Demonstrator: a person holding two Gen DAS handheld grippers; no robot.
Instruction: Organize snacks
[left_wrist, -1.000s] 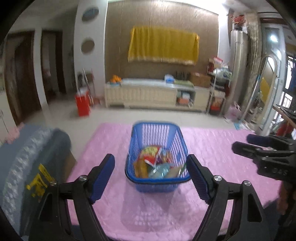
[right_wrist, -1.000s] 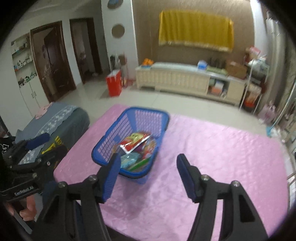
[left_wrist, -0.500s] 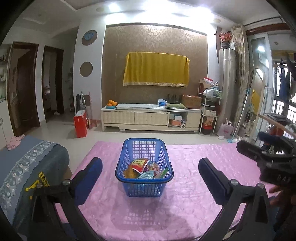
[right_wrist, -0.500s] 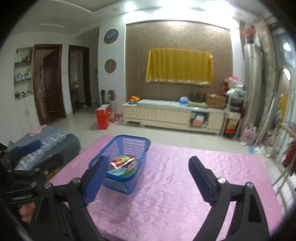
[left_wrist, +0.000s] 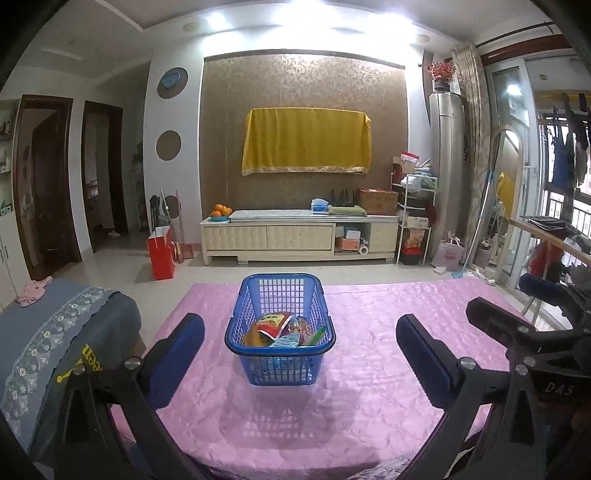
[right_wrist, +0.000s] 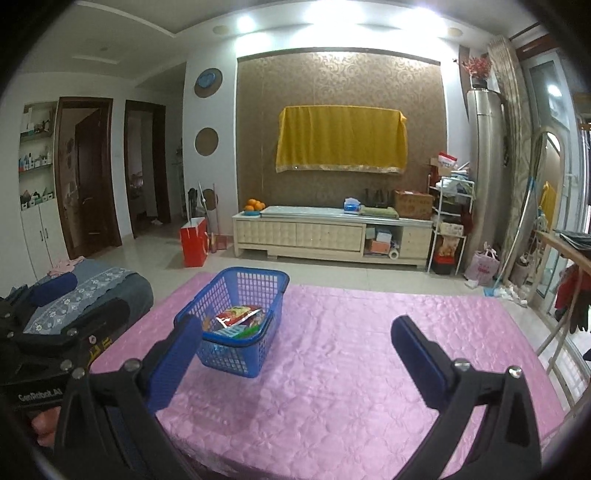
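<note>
With snacks (left_wrist: 282, 329) sitting in the blue basket (left_wrist: 280, 369), both the left gripper (left_wrist: 300, 345) and right gripper (right_wrist: 295, 343) are hovering spread wide and empty, so the task is looking finished.

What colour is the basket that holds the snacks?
Blue basket; clearest in the left wrist view.

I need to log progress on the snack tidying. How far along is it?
Done: snack packets lie in the blue basket on the pink cloth. In hand: nothing; the left hand-held gripper and the right hand-held gripper are open and empty. Left: no loose snacks show on the cloth, so it looks nearly finished.
</note>
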